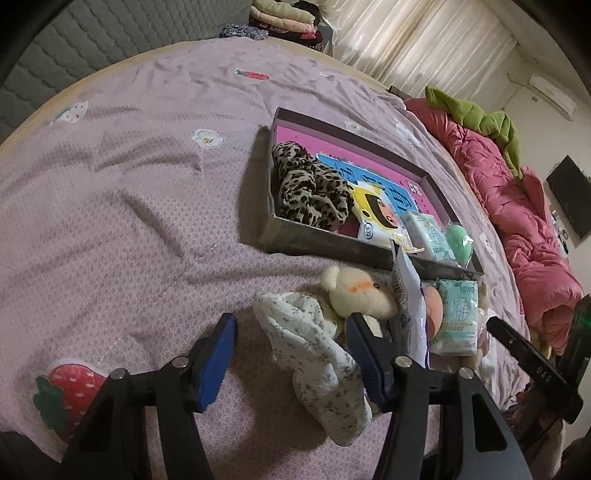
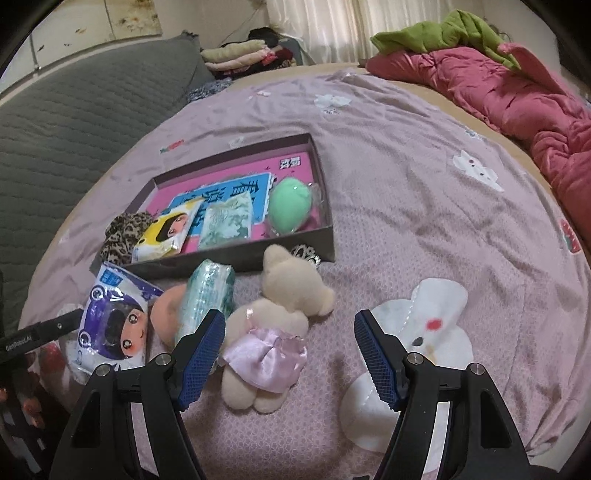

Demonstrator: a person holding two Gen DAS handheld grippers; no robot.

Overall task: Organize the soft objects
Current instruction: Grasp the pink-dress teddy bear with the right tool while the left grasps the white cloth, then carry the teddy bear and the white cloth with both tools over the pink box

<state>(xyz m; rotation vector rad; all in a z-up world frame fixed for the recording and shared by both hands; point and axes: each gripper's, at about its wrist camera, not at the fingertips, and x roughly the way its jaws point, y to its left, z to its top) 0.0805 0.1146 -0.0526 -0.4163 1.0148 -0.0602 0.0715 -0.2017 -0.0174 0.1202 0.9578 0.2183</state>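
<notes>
A dark box with a pink floor (image 1: pixel 332 243) (image 2: pixel 236 262) lies on the bed. It holds a leopard scrunchie (image 1: pixel 310 192) (image 2: pixel 125 236), a yellow wipes pack (image 1: pixel 376 218) (image 2: pixel 166 232), a tissue pack (image 2: pixel 227 221) and a green sponge egg (image 2: pixel 290 208). In front of it lie a cream plush bear in a pink dress (image 2: pixel 273 332) (image 1: pixel 358 291), a floral white sock (image 1: pixel 314 354), a green tissue pack (image 1: pixel 456 317) (image 2: pixel 207 299), a purple wipes pack (image 2: pixel 114 328) and a peach sponge (image 2: pixel 166 314). My left gripper (image 1: pixel 291 354) is open around the sock. My right gripper (image 2: pixel 290 358) is open around the bear.
The pink patterned bedsheet (image 1: pixel 129 206) covers the bed. A red quilt (image 2: pixel 517 103) with a green garment (image 2: pixel 443 33) lies along the far edge. A grey quilted headboard (image 2: pixel 74 122) and folded clothes (image 2: pixel 240 55) stand at the back.
</notes>
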